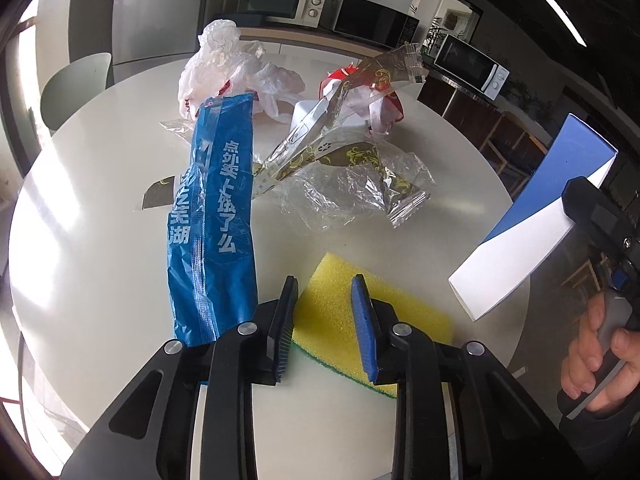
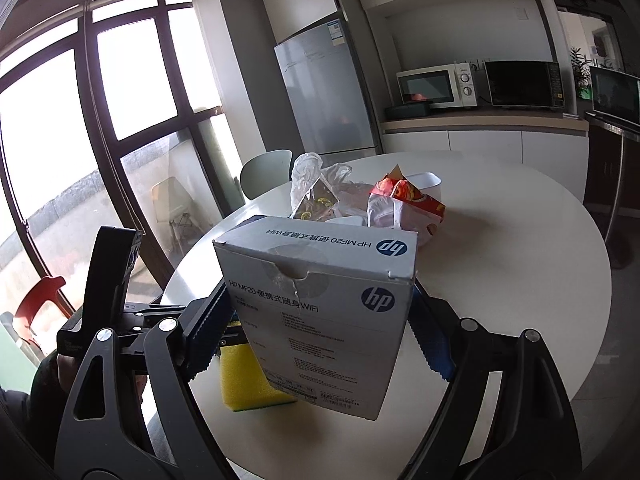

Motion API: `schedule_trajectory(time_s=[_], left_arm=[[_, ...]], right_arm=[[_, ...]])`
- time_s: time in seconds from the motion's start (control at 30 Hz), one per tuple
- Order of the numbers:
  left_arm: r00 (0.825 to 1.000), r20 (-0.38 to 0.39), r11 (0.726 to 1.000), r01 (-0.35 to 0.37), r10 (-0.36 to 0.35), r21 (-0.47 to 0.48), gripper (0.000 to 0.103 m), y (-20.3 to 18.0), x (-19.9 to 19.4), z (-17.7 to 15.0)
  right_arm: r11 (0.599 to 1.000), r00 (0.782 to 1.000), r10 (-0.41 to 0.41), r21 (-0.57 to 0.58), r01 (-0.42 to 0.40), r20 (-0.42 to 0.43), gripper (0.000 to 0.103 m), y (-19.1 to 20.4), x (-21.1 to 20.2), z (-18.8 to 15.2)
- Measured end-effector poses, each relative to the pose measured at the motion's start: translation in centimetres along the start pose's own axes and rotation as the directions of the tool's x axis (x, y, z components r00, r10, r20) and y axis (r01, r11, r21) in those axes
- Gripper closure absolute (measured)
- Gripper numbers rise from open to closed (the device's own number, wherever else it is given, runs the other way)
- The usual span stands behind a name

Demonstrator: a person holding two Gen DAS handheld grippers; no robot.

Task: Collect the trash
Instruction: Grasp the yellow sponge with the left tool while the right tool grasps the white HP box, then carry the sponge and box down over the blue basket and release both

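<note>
Right gripper (image 2: 320,344) is clamping the box (image 2: 320,320) off the table (image 1: 100,200) while the left gripper (image 1: 324,328) straddles the sponge (image 1: 328,280), jaws narrowed but not obviously squeezing, so next is probably pinch and lift.

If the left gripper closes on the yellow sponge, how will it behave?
The yellow sponge looks porous, so it probably compresses and weighs little. Lying flat on the table, it should not roll. The left gripper pads look ridged, so slipping seems unlikely.
</note>
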State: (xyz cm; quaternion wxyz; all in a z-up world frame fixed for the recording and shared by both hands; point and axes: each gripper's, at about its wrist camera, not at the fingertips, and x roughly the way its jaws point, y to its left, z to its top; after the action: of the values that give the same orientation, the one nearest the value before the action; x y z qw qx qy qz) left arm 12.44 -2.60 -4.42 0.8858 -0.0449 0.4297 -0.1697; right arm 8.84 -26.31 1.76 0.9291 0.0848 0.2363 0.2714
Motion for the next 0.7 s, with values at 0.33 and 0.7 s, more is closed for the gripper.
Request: schedule_trajectory(time_s=[0.33, 0.7], left_arm=[[0.998, 0.038, 0.999, 0.045, -0.045, -0.006, 0.097, -1.1, -2.0, -0.1], [0.99, 0.122, 0.995, 0.068, -0.077, 0.076, 0.098, -3.4, -7.2, -2.1]], right_arm=[[0.999, 1.0, -0.006, 0.041, 0.005, 0.024, 0.025, -0.8, -2.7, -1.0], [0.999, 1.0, 0.004, 0.038, -0.005, 0.031, 0.025, -0.1, -5.3, -2.9]])
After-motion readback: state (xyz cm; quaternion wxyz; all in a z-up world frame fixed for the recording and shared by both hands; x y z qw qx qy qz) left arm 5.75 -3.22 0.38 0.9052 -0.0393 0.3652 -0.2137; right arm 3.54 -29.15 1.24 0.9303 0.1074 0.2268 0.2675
